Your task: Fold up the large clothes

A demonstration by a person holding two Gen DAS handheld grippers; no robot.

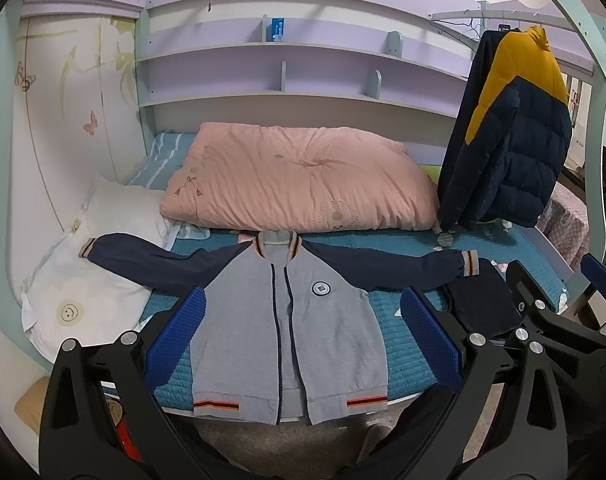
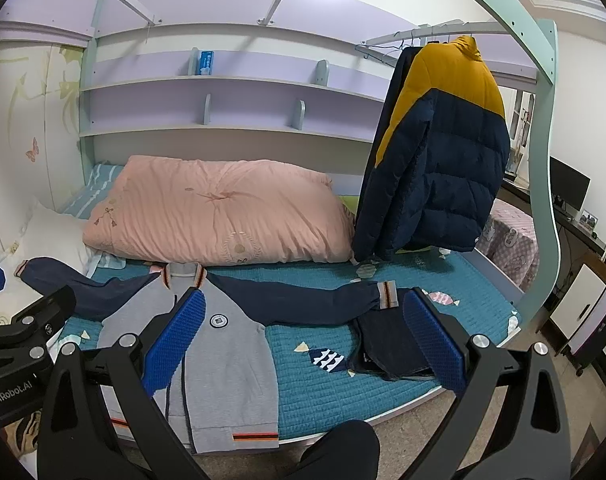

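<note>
A grey zip jacket (image 1: 255, 332) (image 2: 227, 356) with navy sleeves lies flat and face up on the teal bedspread, sleeves spread left and right, its hem at the bed's front edge. My left gripper (image 1: 303, 336) hovers open above the jacket's body, nothing between its blue pads. My right gripper (image 2: 303, 340) is open too, over the bedspread right of the jacket, holding nothing. A folded dark garment (image 1: 483, 304) (image 2: 391, 344) rests by the right cuff.
A folded pink quilt (image 1: 299, 176) (image 2: 219, 208) fills the back of the bed (image 2: 327, 392). A white pillow (image 1: 87, 280) sits at the left. A navy and yellow puffer jacket (image 1: 515, 128) (image 2: 439, 148) hangs at the right. Shelves line the back wall.
</note>
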